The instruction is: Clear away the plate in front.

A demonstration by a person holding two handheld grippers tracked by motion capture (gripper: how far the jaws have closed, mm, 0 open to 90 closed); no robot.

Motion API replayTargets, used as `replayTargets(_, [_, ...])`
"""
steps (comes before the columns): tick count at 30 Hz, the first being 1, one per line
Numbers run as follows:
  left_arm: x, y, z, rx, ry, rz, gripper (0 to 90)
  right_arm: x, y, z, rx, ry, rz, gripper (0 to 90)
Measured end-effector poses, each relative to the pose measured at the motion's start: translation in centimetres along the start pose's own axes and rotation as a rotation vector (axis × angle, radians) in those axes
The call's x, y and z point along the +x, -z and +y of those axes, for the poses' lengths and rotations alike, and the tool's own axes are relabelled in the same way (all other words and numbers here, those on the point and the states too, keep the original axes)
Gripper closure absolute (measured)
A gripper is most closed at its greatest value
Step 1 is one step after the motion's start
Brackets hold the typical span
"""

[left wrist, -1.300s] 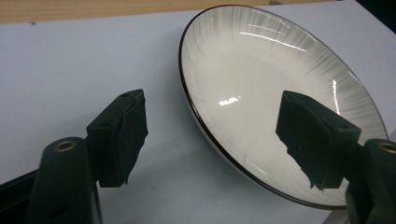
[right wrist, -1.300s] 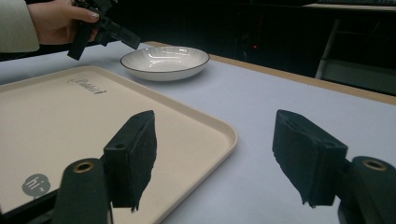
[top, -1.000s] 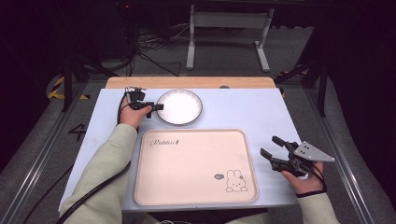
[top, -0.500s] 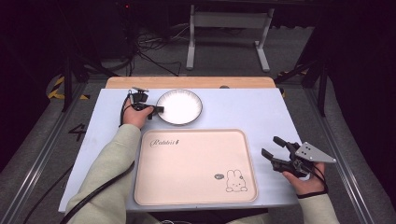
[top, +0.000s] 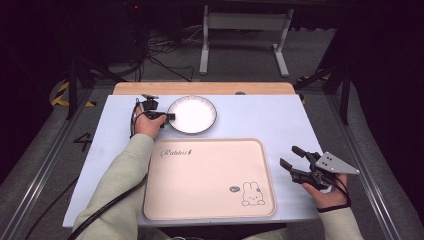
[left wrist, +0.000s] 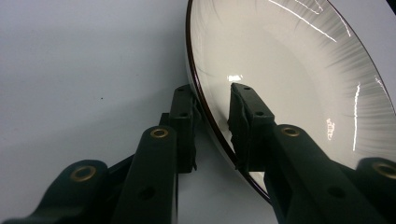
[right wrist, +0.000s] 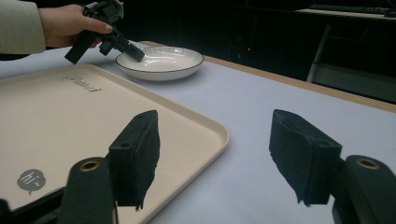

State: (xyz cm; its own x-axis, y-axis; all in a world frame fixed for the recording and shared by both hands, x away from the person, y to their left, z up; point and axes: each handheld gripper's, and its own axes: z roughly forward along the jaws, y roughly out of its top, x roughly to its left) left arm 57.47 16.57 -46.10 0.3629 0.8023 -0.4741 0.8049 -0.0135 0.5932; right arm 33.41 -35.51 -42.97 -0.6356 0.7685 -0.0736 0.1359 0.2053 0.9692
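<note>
Since a second ago, we note both hands have kept their places while both sets of jaws have been closing. Nearest, at four o'clock on the table, the right gripper rests with its jaws narrower than before, yet parted and grasping nothing; bare table shows between its pads. Just beside it at nine o'clock lies the beige tray, unladen. Farther off, at eleven o'clock, the left gripper has drawn its jaws in over the near rim of the white plate; one finger lies inside the bowl, the other beneath the rim, clenched on it as best we judge. We judge the plate is now secured for lifting toward the tray. Nothing stands between plate and tray.
</note>
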Motion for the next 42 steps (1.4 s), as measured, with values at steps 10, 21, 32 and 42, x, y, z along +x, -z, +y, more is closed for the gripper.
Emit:
replayTargets(10, [-0.3,-0.1,-0.1,-0.033,0.094,0.019,77.2,-0.1,0.1,0.0,-0.001,-0.004,-0.006,35.1])
replayTargets(21, [-0.9,0.0,0.7,-0.070,0.090,0.066,84.3,-0.5,0.4,-0.1,-0.005,-0.010,-0.019,36.1])
replayTargets(32, [-2.6,0.8,1.9,-0.098,0.033,0.092,86.4,-0.4,0.5,0.0,-0.005,-0.009,-0.019,36.4])
replayTargets(42, [-4.1,1.9,2.8,-0.124,-0.010,0.083,85.0,-0.6,0.5,0.0,-0.005,-0.004,-0.021,36.6])
